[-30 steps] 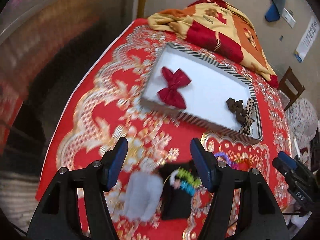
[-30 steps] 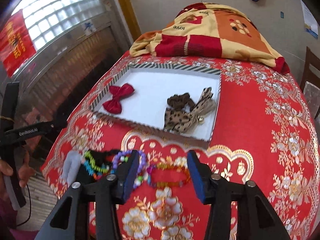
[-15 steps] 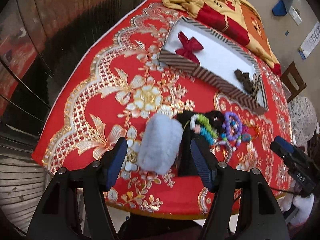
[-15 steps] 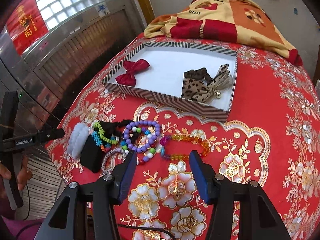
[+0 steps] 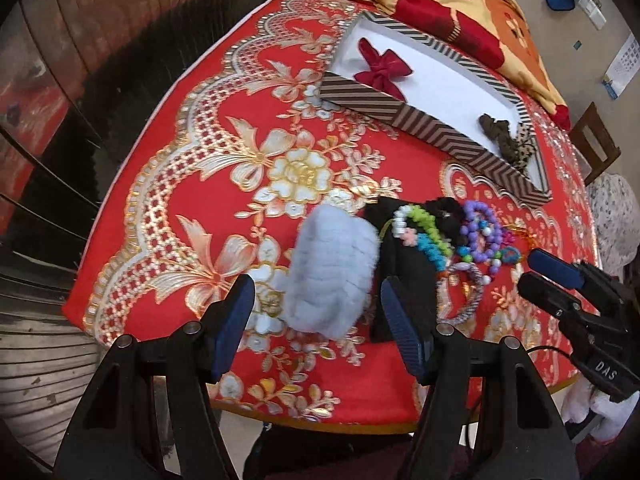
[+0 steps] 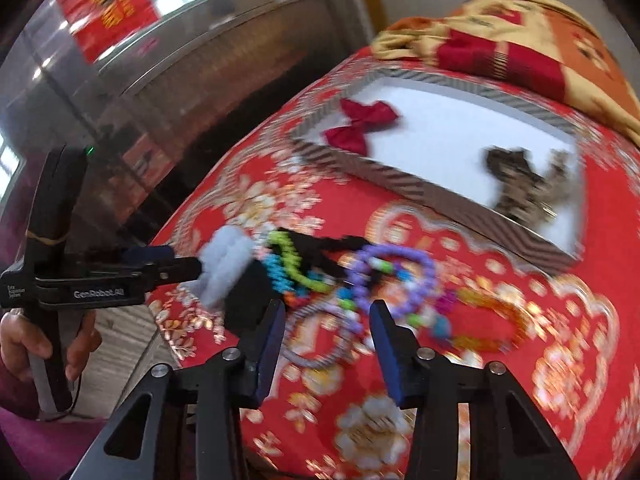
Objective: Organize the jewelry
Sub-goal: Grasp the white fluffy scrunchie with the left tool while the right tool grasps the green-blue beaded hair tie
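A pale fluffy scrunchie (image 5: 332, 272) lies near the table's front edge, with my left gripper (image 5: 316, 300) open astride it, pads clear of it. Right of it sit a black pouch (image 5: 404, 268), green and blue coil bands (image 5: 430, 236) and a purple bead bracelet (image 5: 480, 232). My right gripper (image 6: 326, 316) hovers over a lilac cord bracelet (image 6: 320, 340), jaws closing, nothing pressed. An amber bead bracelet (image 6: 500, 320) lies to its right. Behind stands the striped box (image 6: 384, 176) holding a red bow (image 6: 362, 126) and a leopard bow (image 6: 520, 188).
A folded red and yellow blanket (image 5: 460, 0) lies behind the box. The red floral tablecloth (image 5: 224, 152) drops off at the front and left edges. A wooden chair (image 5: 596, 140) stands at the right. A person's hand (image 6: 24, 344) holds the left gripper's handle.
The left gripper came down and back toward the front edge, over the fluffy scrunchie. The right gripper swung left and lower over the bracelets, and its jaws narrowed.
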A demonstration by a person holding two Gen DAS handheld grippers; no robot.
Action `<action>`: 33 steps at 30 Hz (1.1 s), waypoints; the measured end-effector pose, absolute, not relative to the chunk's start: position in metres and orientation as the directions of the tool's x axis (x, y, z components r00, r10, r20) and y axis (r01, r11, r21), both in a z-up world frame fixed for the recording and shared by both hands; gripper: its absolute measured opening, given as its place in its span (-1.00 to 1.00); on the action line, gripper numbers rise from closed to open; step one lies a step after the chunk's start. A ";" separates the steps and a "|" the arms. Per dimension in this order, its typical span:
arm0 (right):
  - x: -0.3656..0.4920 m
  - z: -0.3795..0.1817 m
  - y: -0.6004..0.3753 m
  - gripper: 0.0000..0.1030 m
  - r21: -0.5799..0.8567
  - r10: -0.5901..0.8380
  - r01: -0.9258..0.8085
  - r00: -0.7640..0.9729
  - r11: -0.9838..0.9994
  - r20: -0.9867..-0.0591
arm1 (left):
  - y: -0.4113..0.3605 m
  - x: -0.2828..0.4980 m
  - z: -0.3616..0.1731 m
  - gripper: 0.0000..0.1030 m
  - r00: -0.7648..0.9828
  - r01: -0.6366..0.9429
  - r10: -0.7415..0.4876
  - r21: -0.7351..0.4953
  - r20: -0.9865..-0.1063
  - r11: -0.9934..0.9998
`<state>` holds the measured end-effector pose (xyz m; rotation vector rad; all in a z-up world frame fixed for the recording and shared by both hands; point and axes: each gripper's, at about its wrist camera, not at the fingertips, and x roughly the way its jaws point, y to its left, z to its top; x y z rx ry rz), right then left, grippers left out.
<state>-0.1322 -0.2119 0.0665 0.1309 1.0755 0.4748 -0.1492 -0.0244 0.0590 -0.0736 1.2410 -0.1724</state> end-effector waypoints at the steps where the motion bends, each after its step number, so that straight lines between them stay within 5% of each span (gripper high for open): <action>1: -0.128 0.063 -0.205 -0.22 0.332 0.442 -0.324 0.371 0.886 -0.817 | -0.023 -0.149 0.057 0.28 0.308 0.090 -0.167 -0.146 -0.937 0.985; 15: -0.081 0.019 -0.173 -0.39 0.373 0.474 -0.371 0.232 0.850 -0.849 | -0.023 -0.140 0.034 0.28 0.240 0.102 -0.189 -0.169 -0.952 0.980; 19: -0.080 0.017 -0.175 -0.67 0.391 0.486 -0.355 0.238 0.849 -0.841 | -0.025 -0.134 0.028 0.28 0.232 0.105 -0.190 -0.169 -0.954 0.980; 23: -0.085 0.030 -0.179 -0.67 0.382 0.485 -0.362 0.259 0.851 -0.835 | -0.024 -0.132 0.025 0.27 0.232 0.116 -0.199 -0.176 -0.952 0.978; 27: -0.088 0.049 -0.189 -0.67 0.416 0.518 -0.345 0.295 0.841 -0.803 | -0.024 -0.132 0.030 -0.41 0.245 0.119 -0.236 -0.212 -0.940 0.970; 33: -0.091 0.077 -0.203 -0.67 0.447 0.553 -0.340 0.348 0.827 -0.757 | -0.023 -0.131 0.043 -0.70 0.282 0.129 -0.242 -0.213 -0.928 0.968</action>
